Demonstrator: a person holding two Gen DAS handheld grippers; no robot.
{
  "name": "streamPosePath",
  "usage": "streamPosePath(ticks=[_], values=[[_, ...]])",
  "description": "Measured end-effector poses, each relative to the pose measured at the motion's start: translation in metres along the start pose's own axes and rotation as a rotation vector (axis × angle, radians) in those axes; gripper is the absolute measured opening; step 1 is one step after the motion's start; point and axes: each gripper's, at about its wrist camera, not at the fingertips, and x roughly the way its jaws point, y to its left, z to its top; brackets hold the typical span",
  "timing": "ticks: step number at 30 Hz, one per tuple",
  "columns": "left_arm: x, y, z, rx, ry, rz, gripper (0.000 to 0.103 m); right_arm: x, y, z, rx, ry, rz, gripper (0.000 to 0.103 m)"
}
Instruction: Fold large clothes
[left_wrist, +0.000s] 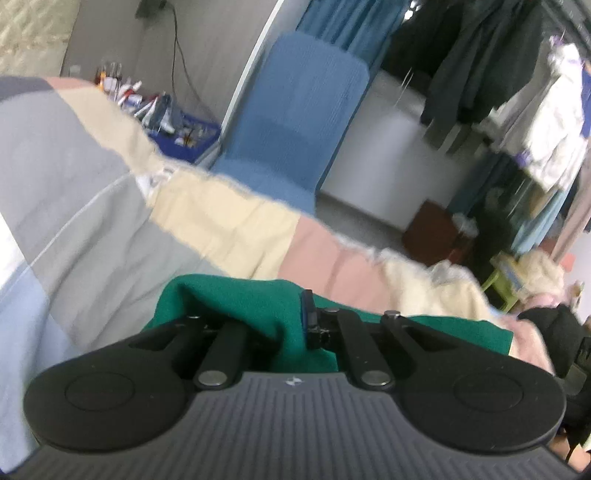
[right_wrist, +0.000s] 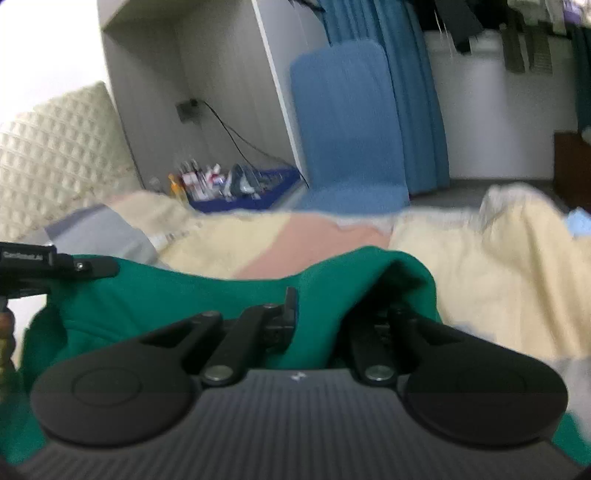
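A green garment (left_wrist: 255, 306) is bunched between the fingers of my left gripper (left_wrist: 295, 317), which is shut on its edge; the cloth drapes over the left finger and hides it. In the right wrist view the same green garment (right_wrist: 177, 295) stretches across the frame, and my right gripper (right_wrist: 306, 310) is shut on another part of its edge, with the cloth covering the right finger. The left gripper's tip (right_wrist: 74, 266) shows at the far left of the right wrist view, holding the cloth's other end. The garment hangs lifted above the bed.
A bed with a patchwork cover of cream, pink and grey (left_wrist: 221, 218) lies below. A blue chair (left_wrist: 299, 110) stands beyond it, with a blue basket of bottles (right_wrist: 236, 188), blue curtains and hanging clothes (left_wrist: 480, 66) behind. A cream pillow (right_wrist: 55, 147) is at left.
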Motion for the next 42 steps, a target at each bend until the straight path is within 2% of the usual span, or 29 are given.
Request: streamPosePath(ticks=[2,5,7,8,9,10,11,13,18,21,30,36,38,42], values=[[0.012,0.006,-0.003,0.010,0.014,0.008,0.008,0.009,0.002,-0.009,-0.010,0.020,-0.014,0.009],[0.014,0.007,-0.007,0.022,0.021,0.016,0.014,0.018,0.006,-0.017,-0.040,0.026,-0.031,0.009],[0.004,-0.001,-0.004,0.037,0.024,0.020,0.027,0.020,0.009,-0.017,-0.052,0.025,-0.043,0.014],[-0.021,-0.017,-0.001,0.041,0.023,0.022,0.043,0.016,0.007,-0.013,-0.050,0.026,-0.049,0.027],[-0.033,-0.024,0.000,0.038,0.022,0.016,0.055,0.009,0.006,-0.012,-0.043,0.026,-0.057,0.036],[-0.042,-0.028,0.000,0.033,0.016,0.008,0.058,0.003,0.008,-0.010,-0.030,0.018,-0.068,0.052],[-0.052,-0.032,0.001,0.032,0.010,0.018,0.064,-0.002,0.009,-0.009,-0.020,0.007,-0.068,0.063],[-0.079,-0.046,0.001,0.049,0.003,0.038,0.066,-0.018,0.016,-0.008,-0.026,-0.018,-0.057,0.067],[-0.148,-0.068,-0.010,0.087,-0.045,0.063,0.067,-0.066,0.033,-0.010,-0.034,-0.031,-0.041,0.067],[-0.197,-0.076,-0.027,0.050,-0.077,0.065,0.067,-0.104,0.045,-0.018,-0.017,-0.042,-0.024,0.067],[-0.326,-0.103,-0.111,0.072,-0.098,0.119,0.067,-0.219,0.100,-0.052,-0.042,-0.071,0.013,0.067],[-0.373,-0.110,-0.169,0.064,-0.077,0.129,0.067,-0.278,0.117,-0.079,-0.081,-0.042,0.020,0.067],[-0.383,-0.113,-0.184,0.089,-0.071,0.124,0.067,-0.292,0.117,-0.089,-0.083,-0.037,0.022,0.067],[-0.394,-0.114,-0.209,0.111,-0.073,0.161,0.067,-0.310,0.115,-0.107,-0.088,-0.010,-0.018,0.067]])
